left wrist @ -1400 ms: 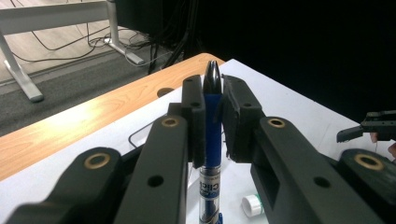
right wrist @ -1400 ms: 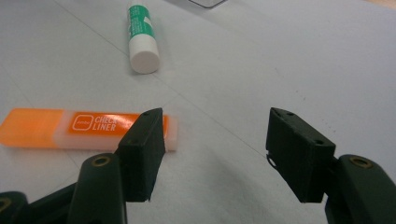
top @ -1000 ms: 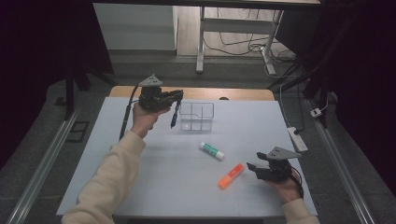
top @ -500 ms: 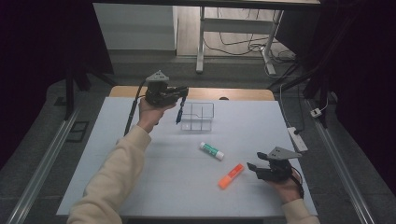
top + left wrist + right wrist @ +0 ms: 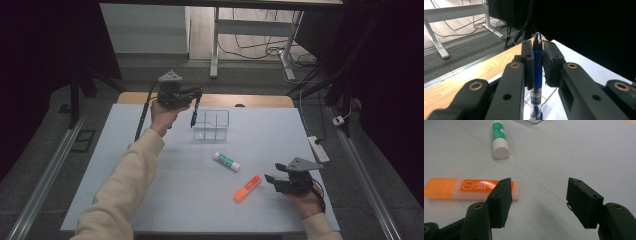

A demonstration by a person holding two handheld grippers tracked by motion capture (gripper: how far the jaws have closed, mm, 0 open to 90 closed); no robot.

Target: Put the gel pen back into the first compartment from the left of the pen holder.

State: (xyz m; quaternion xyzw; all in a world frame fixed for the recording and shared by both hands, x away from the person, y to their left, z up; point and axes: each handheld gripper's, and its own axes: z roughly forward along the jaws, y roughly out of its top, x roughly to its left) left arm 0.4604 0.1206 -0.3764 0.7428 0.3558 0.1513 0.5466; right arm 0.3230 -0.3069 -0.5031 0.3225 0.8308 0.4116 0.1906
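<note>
Left gripper view shows the left gripper (image 5: 537, 67) squeezing a blue pen (image 5: 537, 75) near its top; it looks light, stiff and slippery. The right gripper (image 5: 539, 202) stays open.

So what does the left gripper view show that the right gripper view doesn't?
Left gripper view: the left tool shut on a blue pen, with the table's wooden edge behind. Right gripper view: the right tool open above an orange highlighter and a green-and-white glue stick. Both share the white tabletop and a bit of the clear organiser.
</note>
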